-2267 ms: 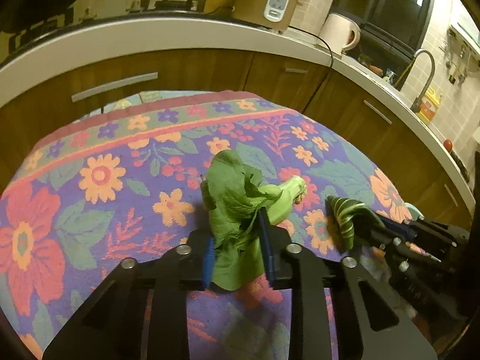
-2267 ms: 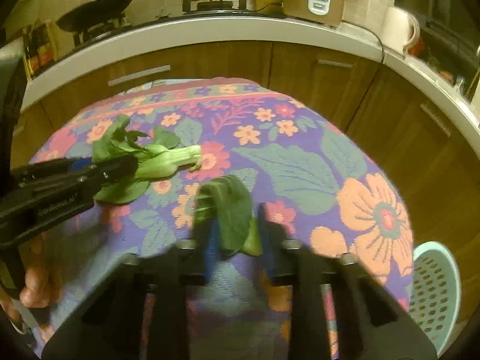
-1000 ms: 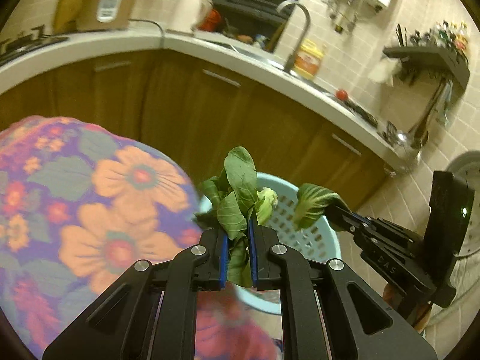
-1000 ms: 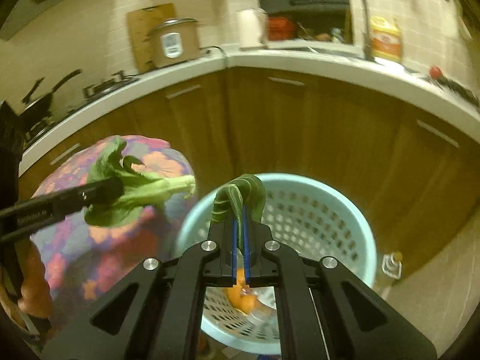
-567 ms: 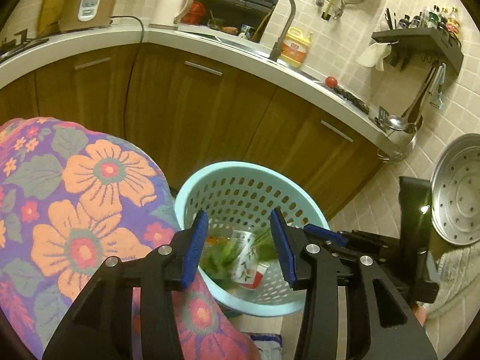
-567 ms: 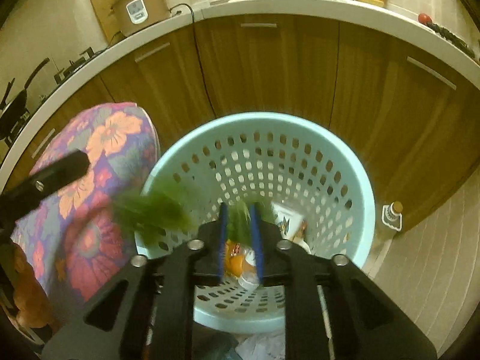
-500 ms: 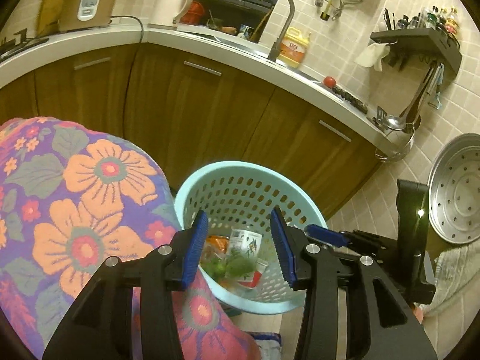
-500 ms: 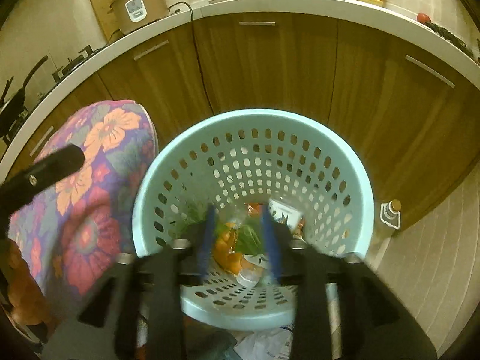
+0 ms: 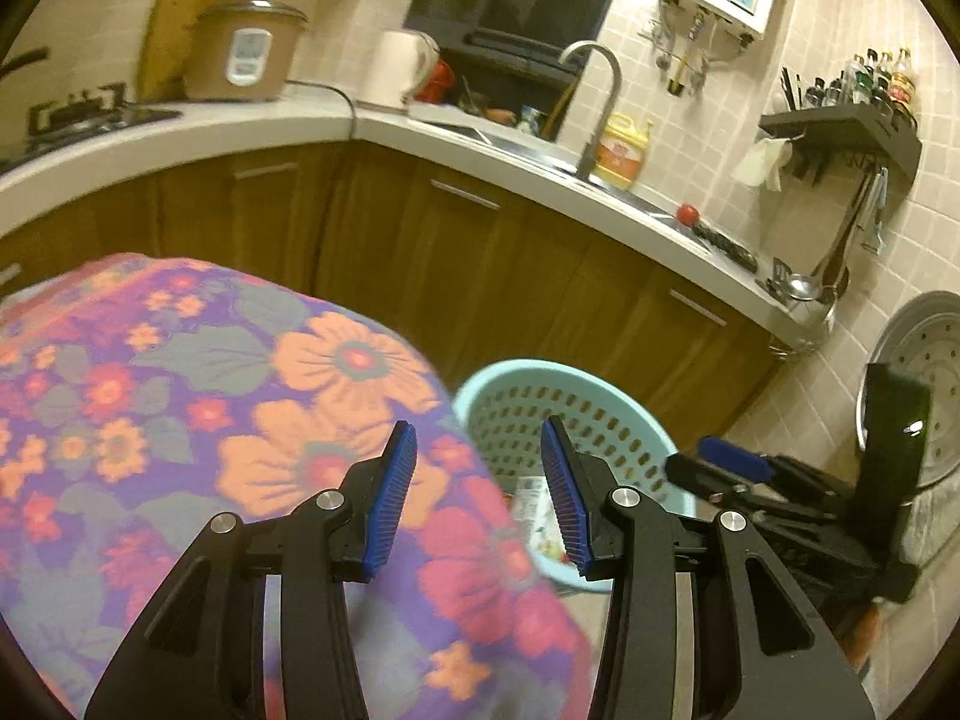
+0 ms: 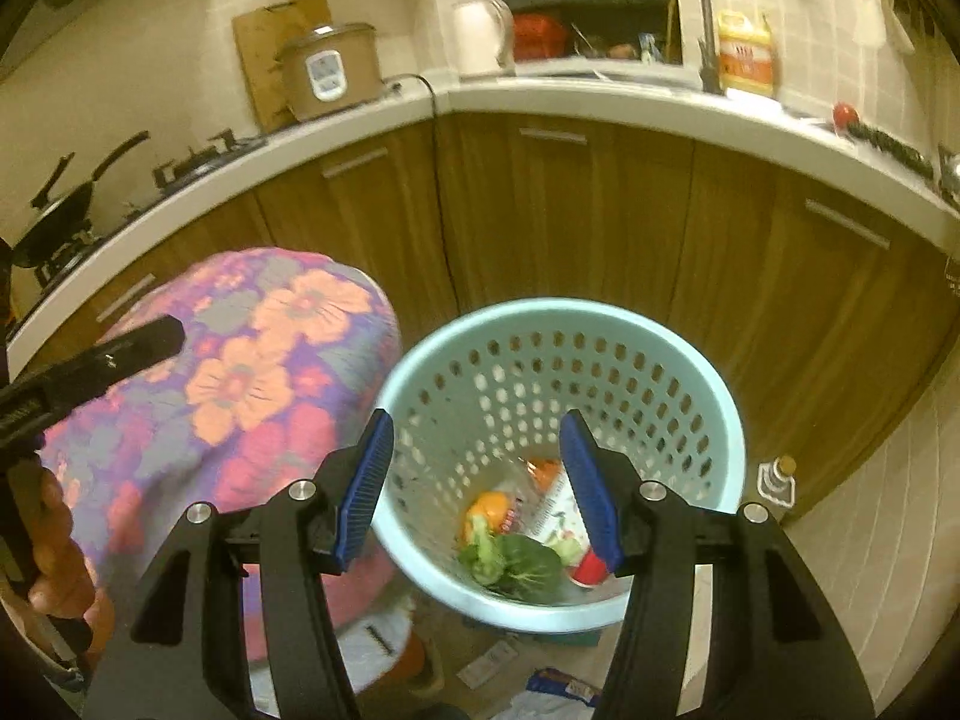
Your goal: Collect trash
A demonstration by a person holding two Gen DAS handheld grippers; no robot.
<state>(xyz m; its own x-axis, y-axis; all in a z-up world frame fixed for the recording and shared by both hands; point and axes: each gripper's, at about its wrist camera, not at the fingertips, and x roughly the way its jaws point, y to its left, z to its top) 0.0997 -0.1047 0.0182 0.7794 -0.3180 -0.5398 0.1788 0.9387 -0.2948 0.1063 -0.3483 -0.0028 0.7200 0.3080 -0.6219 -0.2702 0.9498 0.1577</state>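
Both greens (image 10: 516,561) now lie in the basket (image 10: 729,420); we find left gripper (image 9: 477,483) and right gripper (image 10: 477,480) just opened, empty; visible tablecloth (image 9: 180,360) bare.

wrist views angled down, sharing basket (image 9: 516,381)

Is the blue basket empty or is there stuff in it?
Not empty. The light blue perforated plastic basket holds green leafy vegetables, something orange and a printed wrapper at its bottom.

A home kitchen. A curved counter (image 9: 252,132) over wooden cabinets (image 10: 600,228) carries a rice cooker (image 9: 243,54), kettle (image 9: 396,69) and sink tap (image 9: 594,96). A stove (image 10: 192,162) with a pan (image 10: 66,204) sits at the counter's left end.
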